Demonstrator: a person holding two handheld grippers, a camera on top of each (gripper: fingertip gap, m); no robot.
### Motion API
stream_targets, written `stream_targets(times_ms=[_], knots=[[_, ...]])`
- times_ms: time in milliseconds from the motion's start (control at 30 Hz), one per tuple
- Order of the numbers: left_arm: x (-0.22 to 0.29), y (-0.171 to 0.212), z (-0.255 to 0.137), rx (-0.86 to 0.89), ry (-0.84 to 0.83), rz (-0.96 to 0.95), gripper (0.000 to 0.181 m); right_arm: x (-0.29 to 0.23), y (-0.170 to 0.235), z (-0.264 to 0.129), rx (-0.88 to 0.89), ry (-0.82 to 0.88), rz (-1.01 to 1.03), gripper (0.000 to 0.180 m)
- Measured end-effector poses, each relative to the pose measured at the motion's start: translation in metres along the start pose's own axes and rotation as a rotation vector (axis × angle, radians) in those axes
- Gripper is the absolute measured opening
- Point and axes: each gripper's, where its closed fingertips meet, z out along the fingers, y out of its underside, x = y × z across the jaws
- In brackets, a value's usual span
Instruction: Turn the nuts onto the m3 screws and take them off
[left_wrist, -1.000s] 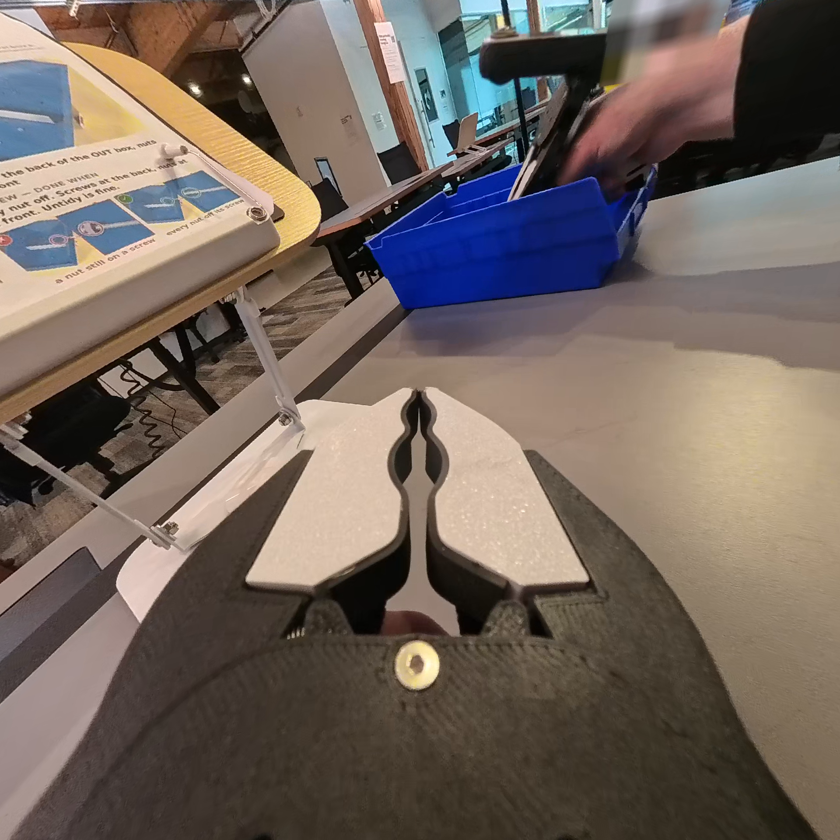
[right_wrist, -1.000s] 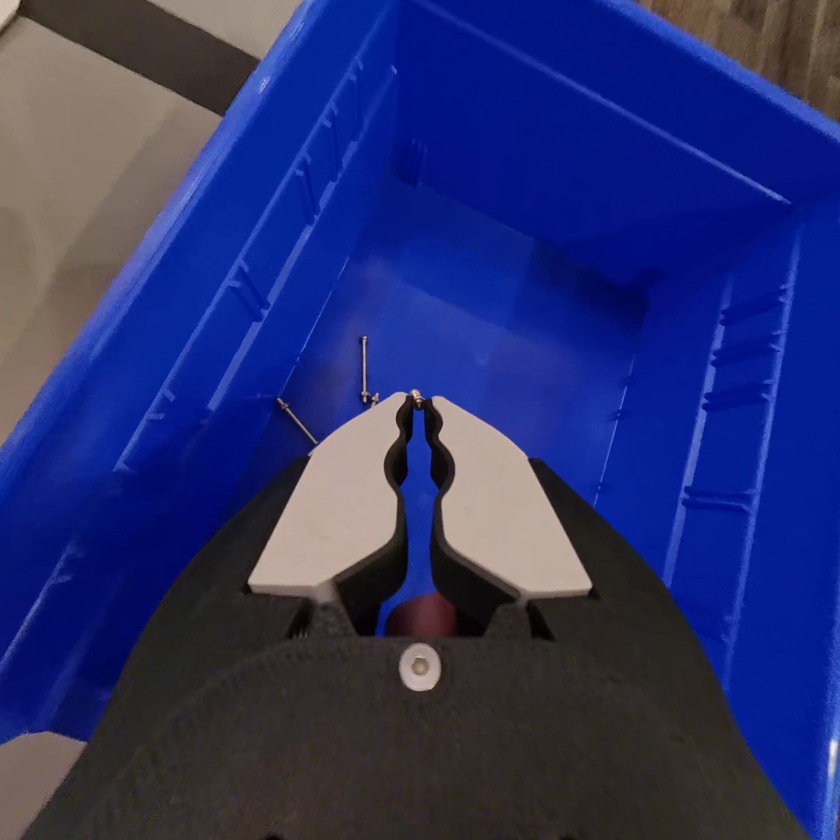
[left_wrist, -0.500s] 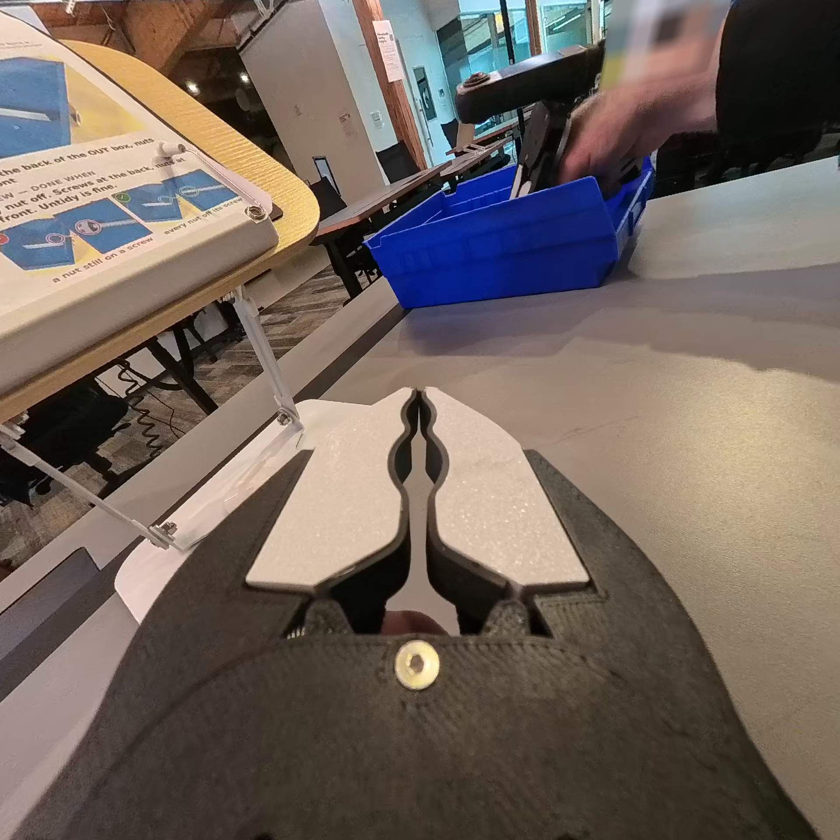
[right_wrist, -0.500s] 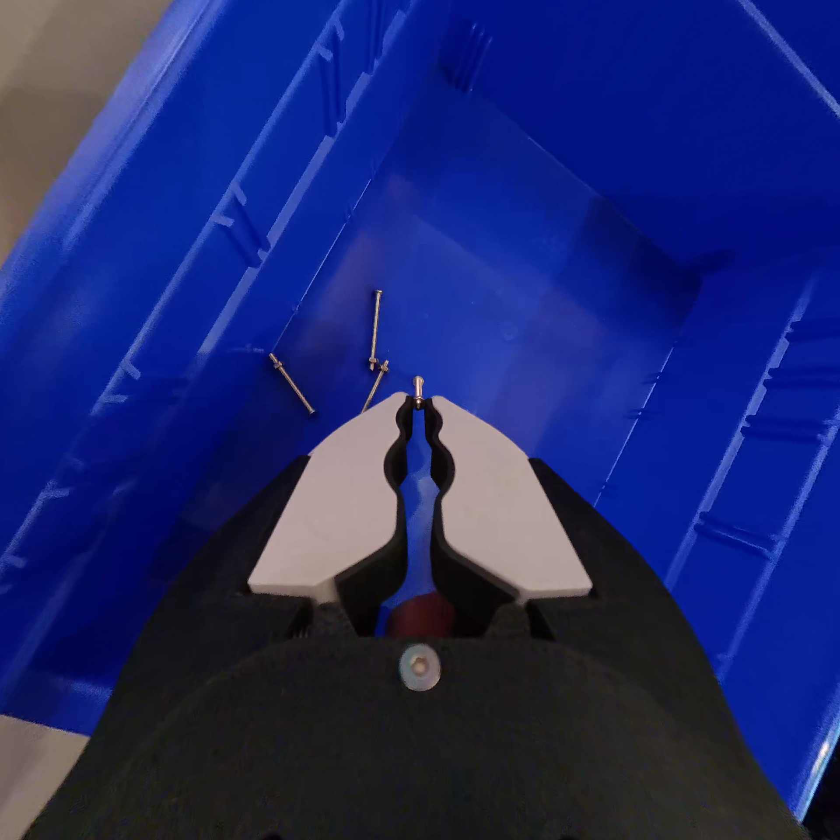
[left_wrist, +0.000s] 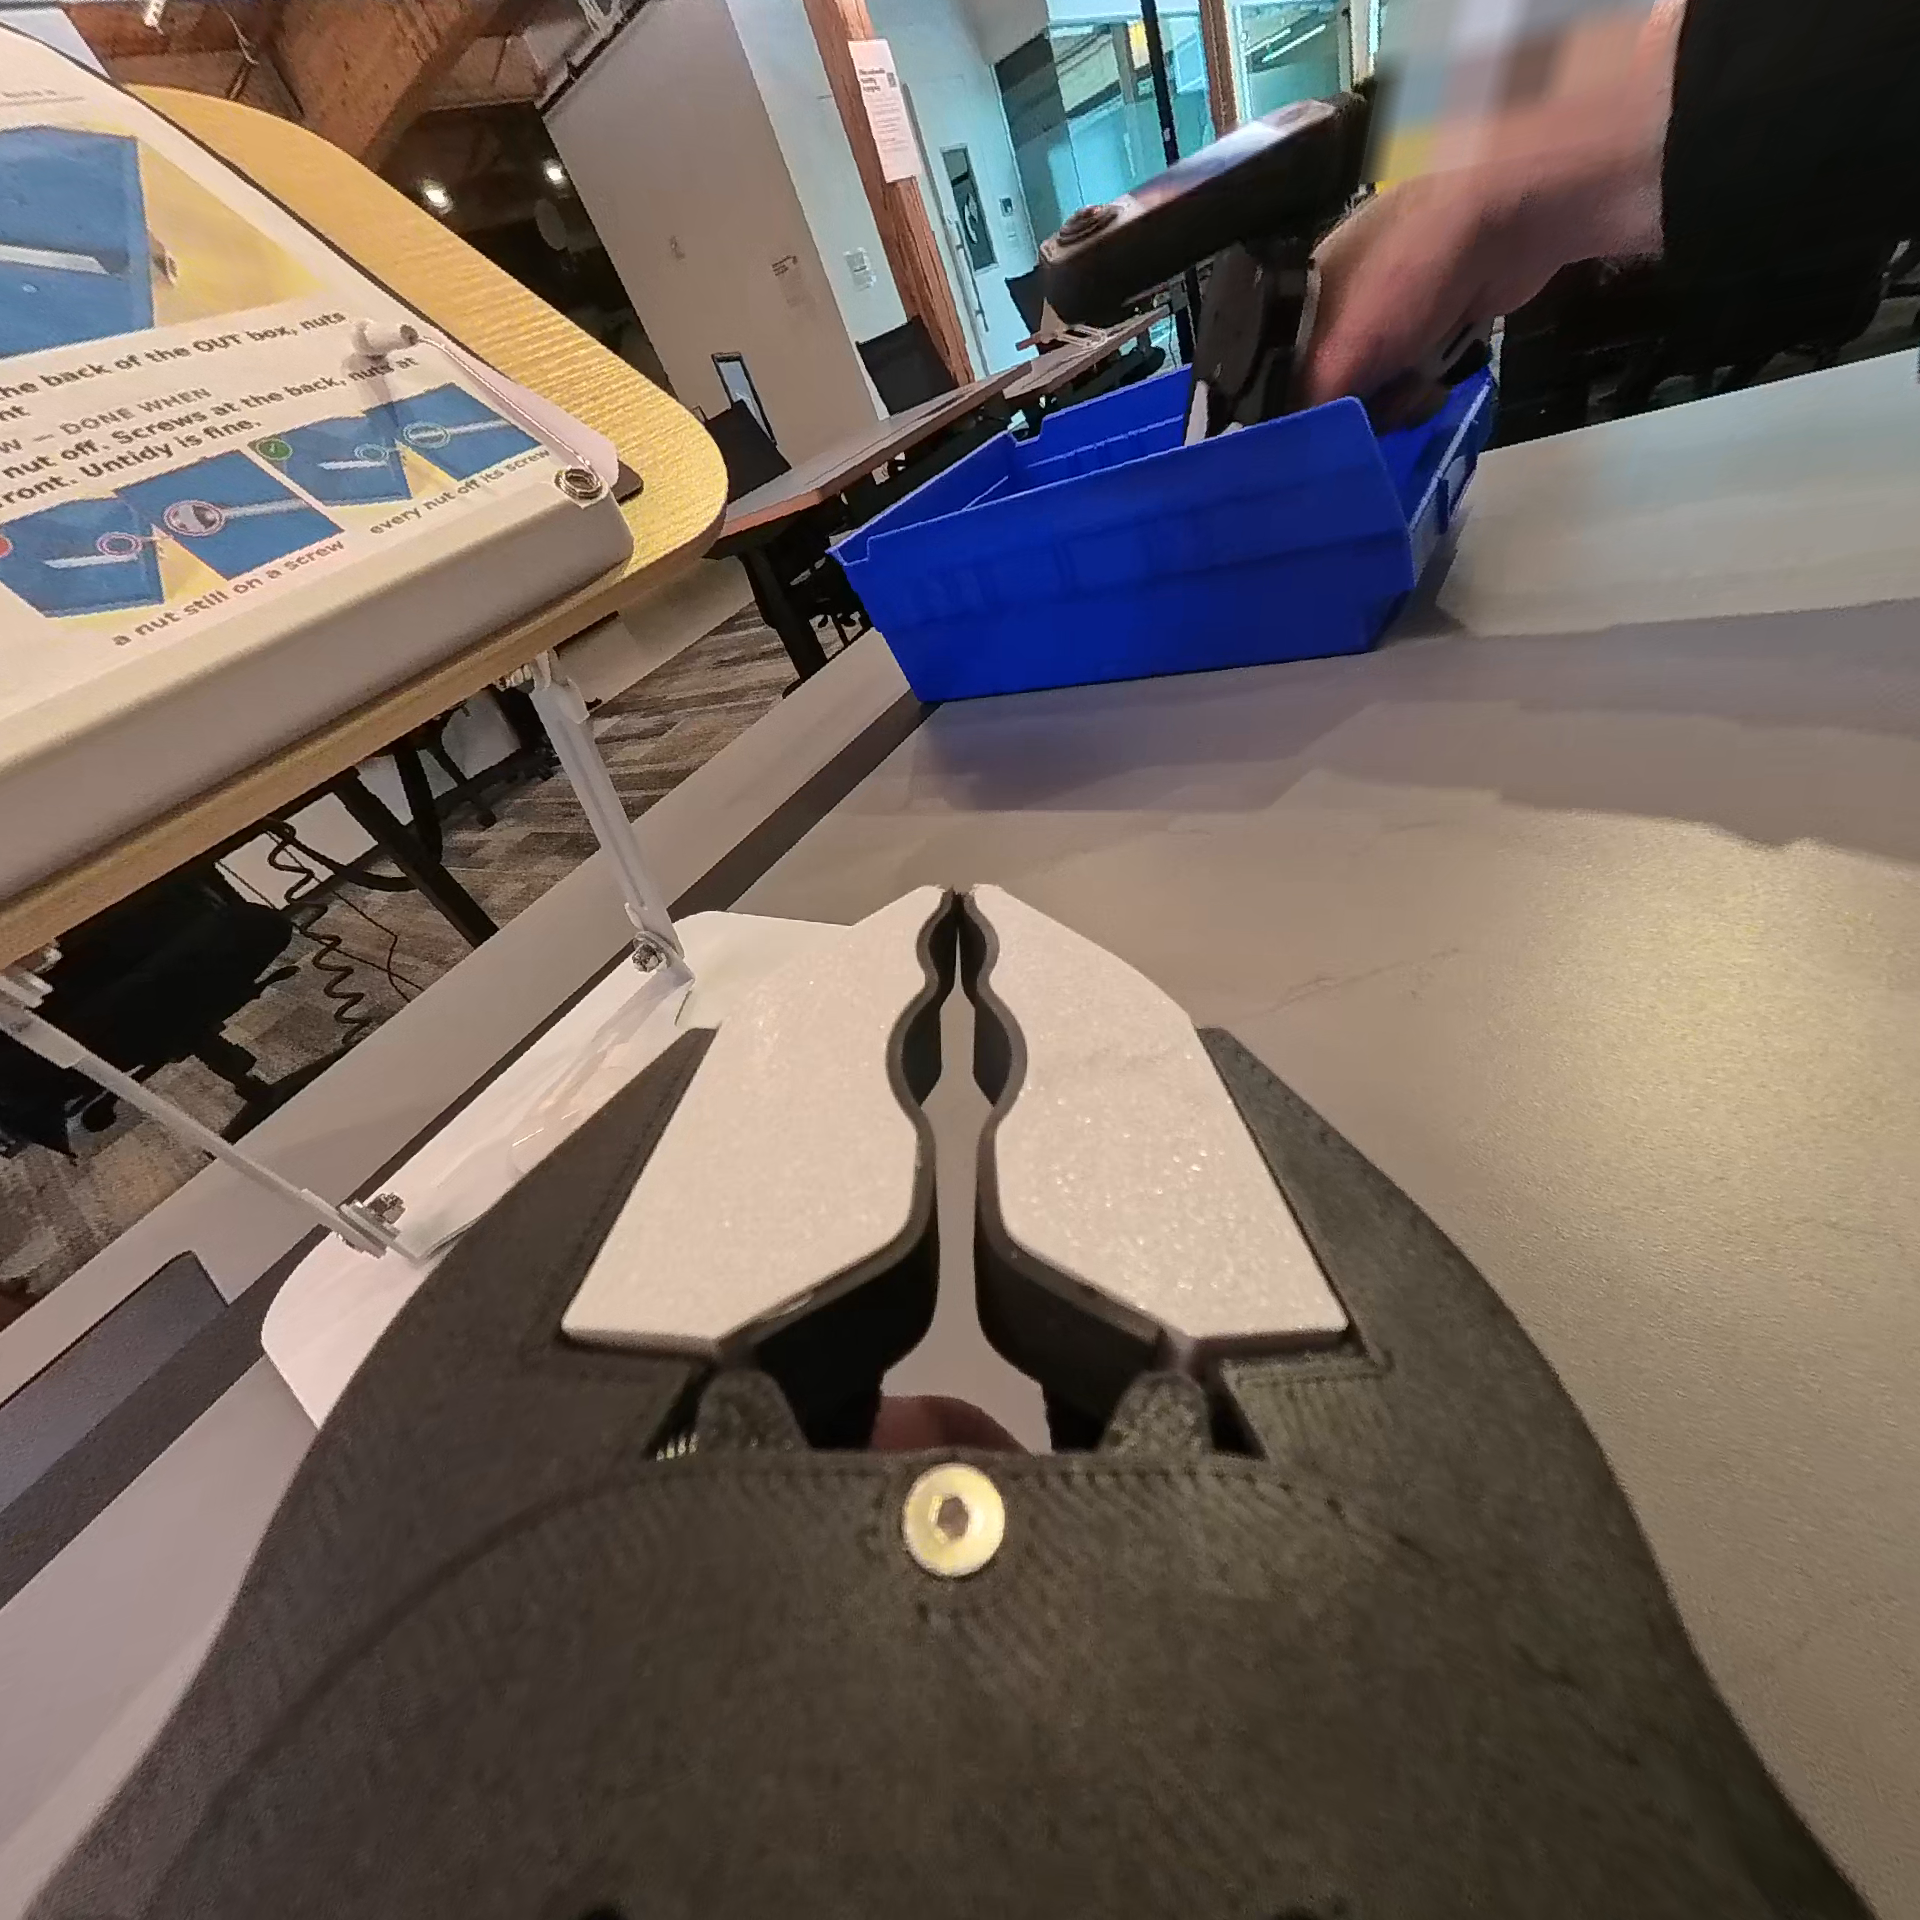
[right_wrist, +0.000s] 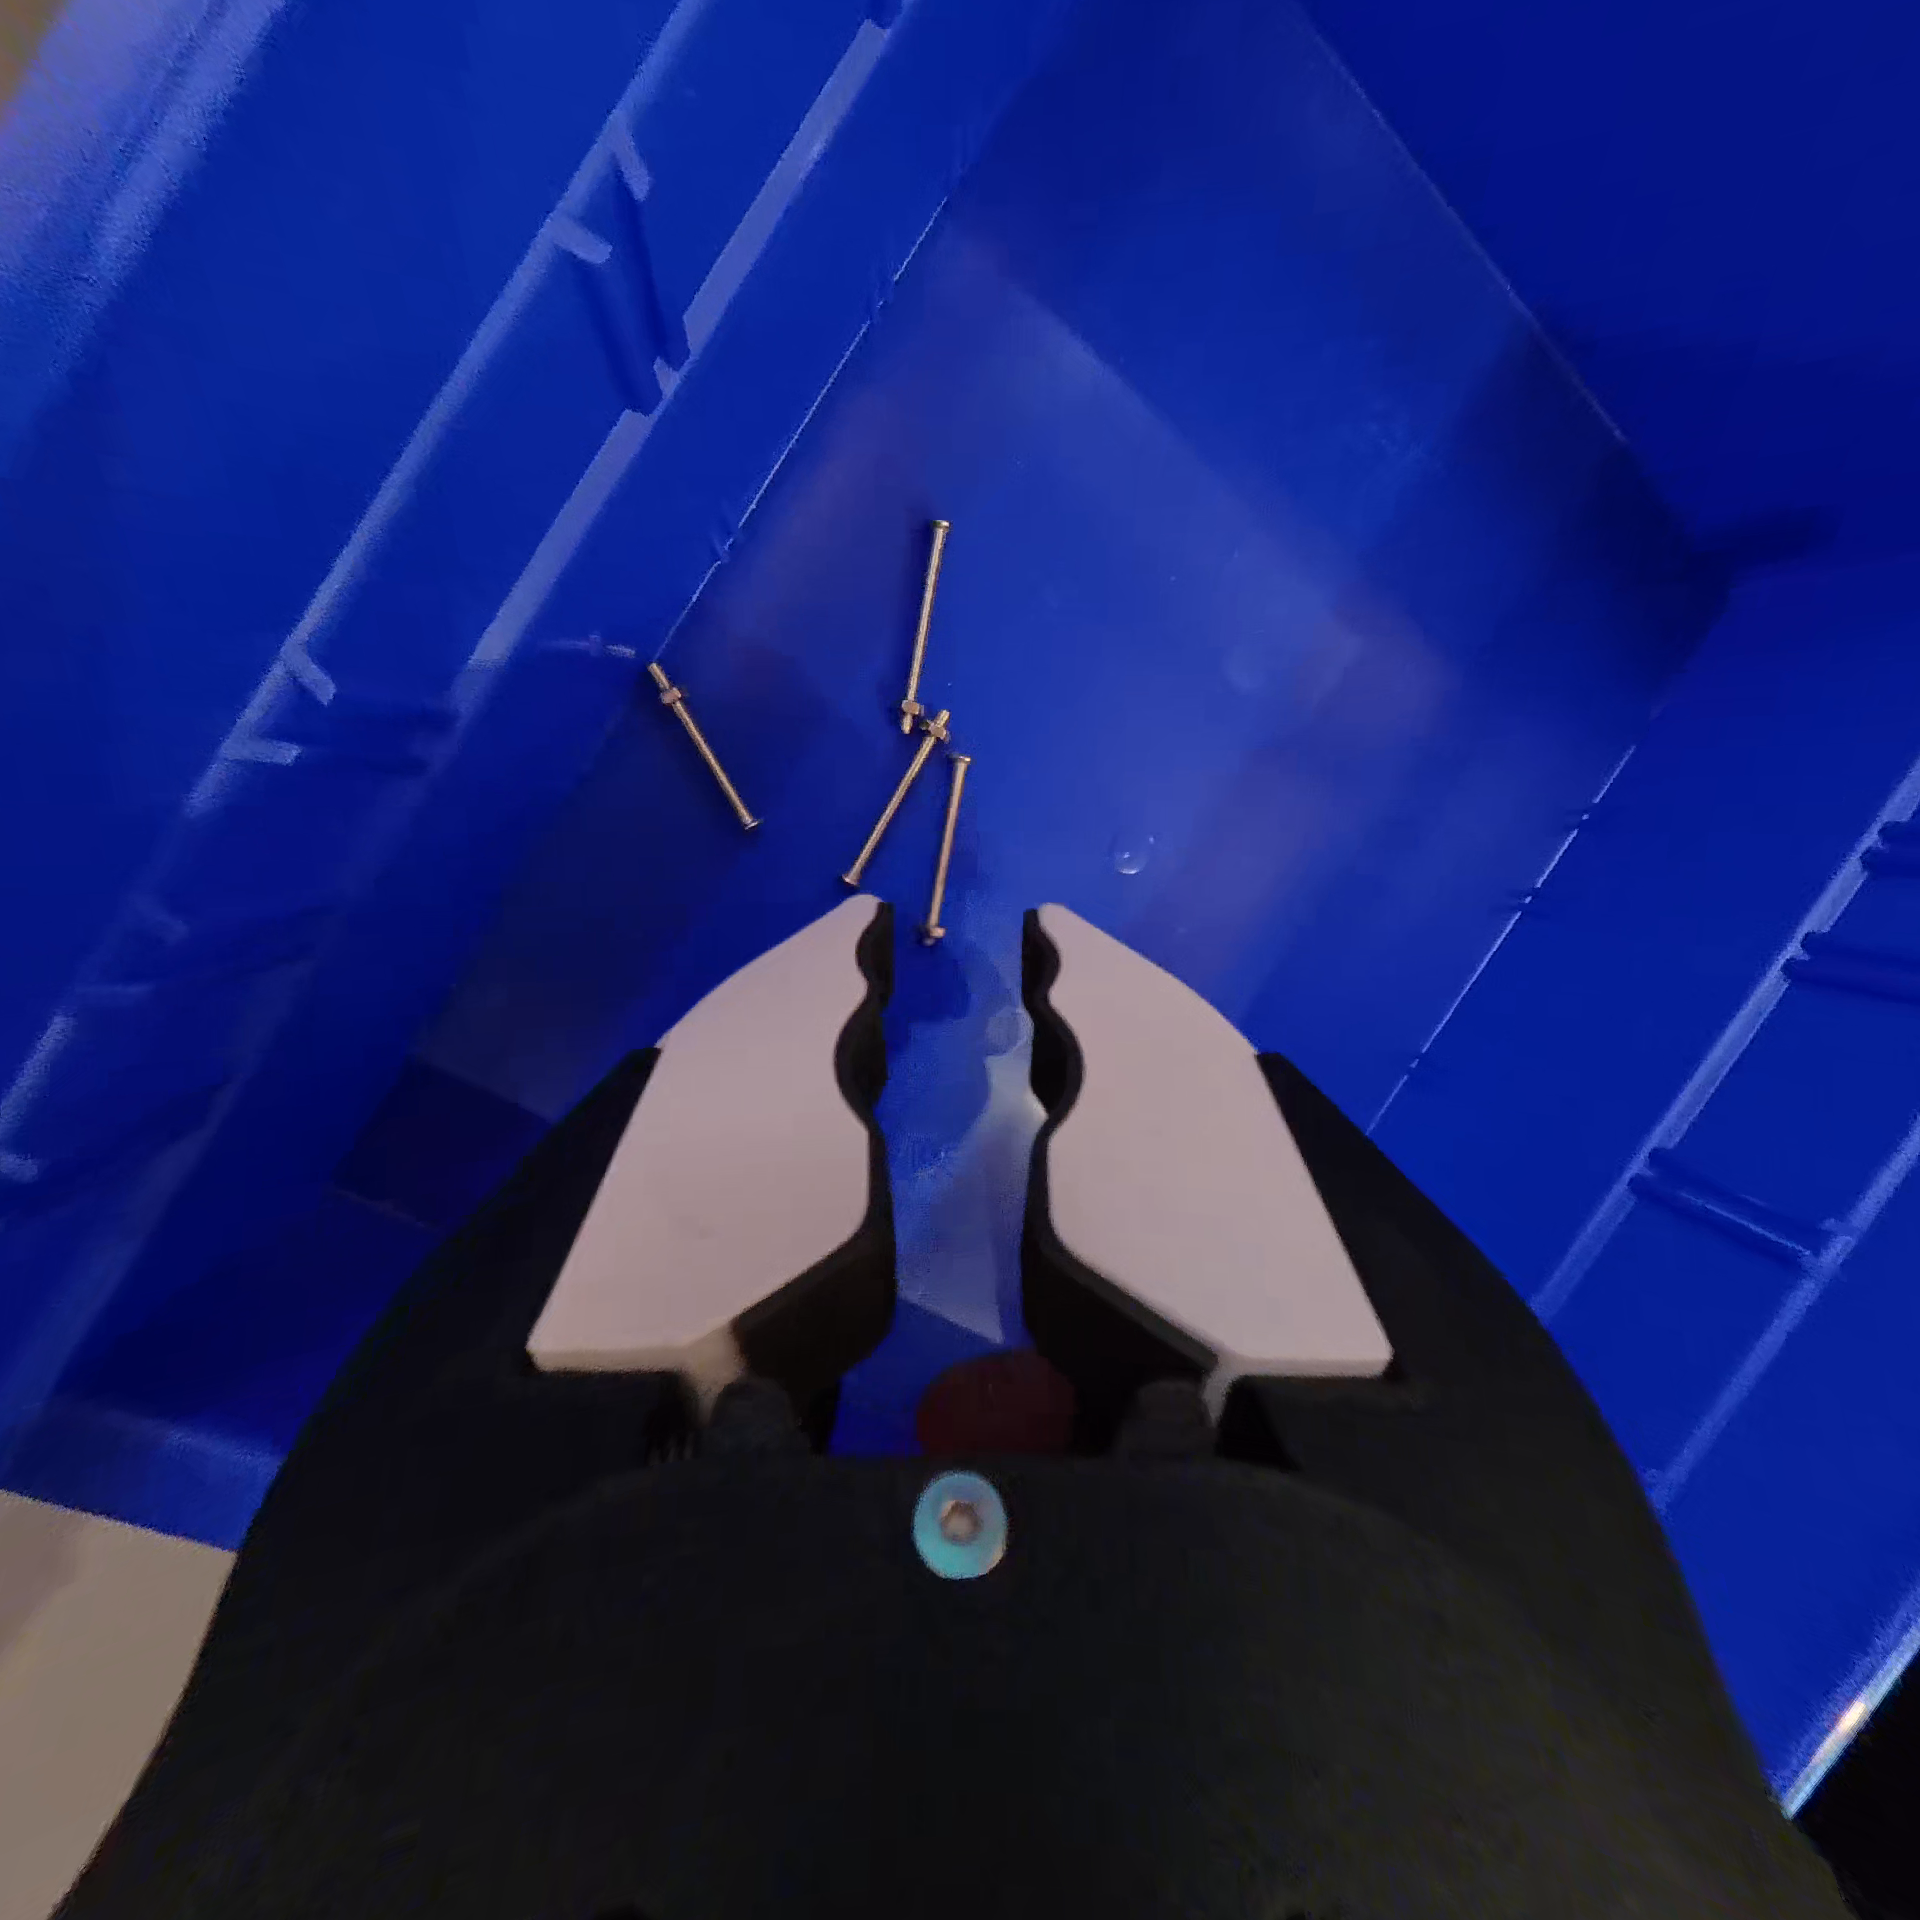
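Observation:
My right gripper (right_wrist: 956, 914) is open and empty inside the blue bin (right_wrist: 1351, 416), low over its floor. Several thin screws with nuts on them lie on the bin floor just ahead of its tips. The nearest screw (right_wrist: 945, 847) lies loose right at the tips, a second (right_wrist: 896, 798) leans beside it, a third (right_wrist: 925, 613) points away, and one more (right_wrist: 703, 746) lies to the left by the wall. My left gripper (left_wrist: 958, 896) is shut and empty, low over the grey table (left_wrist: 1455, 987). In the left wrist view the bin (left_wrist: 1143, 561) stands far ahead with the right gripper (left_wrist: 1236, 353) dipped into it.
An instruction board (left_wrist: 260, 468) on a clear stand (left_wrist: 613, 831) rises at the left of the table. A person's hand and dark sleeve (left_wrist: 1507, 229) hold the right gripper over the bin. The table edge runs along the left. The tips of one gripper are about 40 cm away from the tips of the other.
My right gripper went deeper into the bin, opened and let go of the screw it held; that screw now lies on the bin floor. The left gripper has not moved.

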Motion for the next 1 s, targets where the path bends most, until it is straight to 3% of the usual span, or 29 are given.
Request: stream_targets(times_ms=[167,400,533,800,1000], knots=[[0.000,0.000,0.000,0.000,0.000,0.001,0.000,0.005,-0.007,-0.023,0.082,0.008,0.031,0.030],[-0.001,0.000,0.001,-0.001,-0.001,0.003,0.000,0.010,-0.008,-0.107,0.344,0.091,0.108,0.026],[-0.001,-0.002,0.001,0.012,-0.001,-0.007,0.005,0.002,0.013,-0.147,0.471,0.167,0.164,0.024],[0.003,-0.004,0.004,0.007,0.000,-0.016,0.027,-0.051,0.057,-0.176,0.659,0.262,0.266,0.020],[0.012,-0.006,0.010,0.000,0.000,0.026,0.012,-0.084,0.074,-0.165,0.763,0.334,0.317,0.013]])
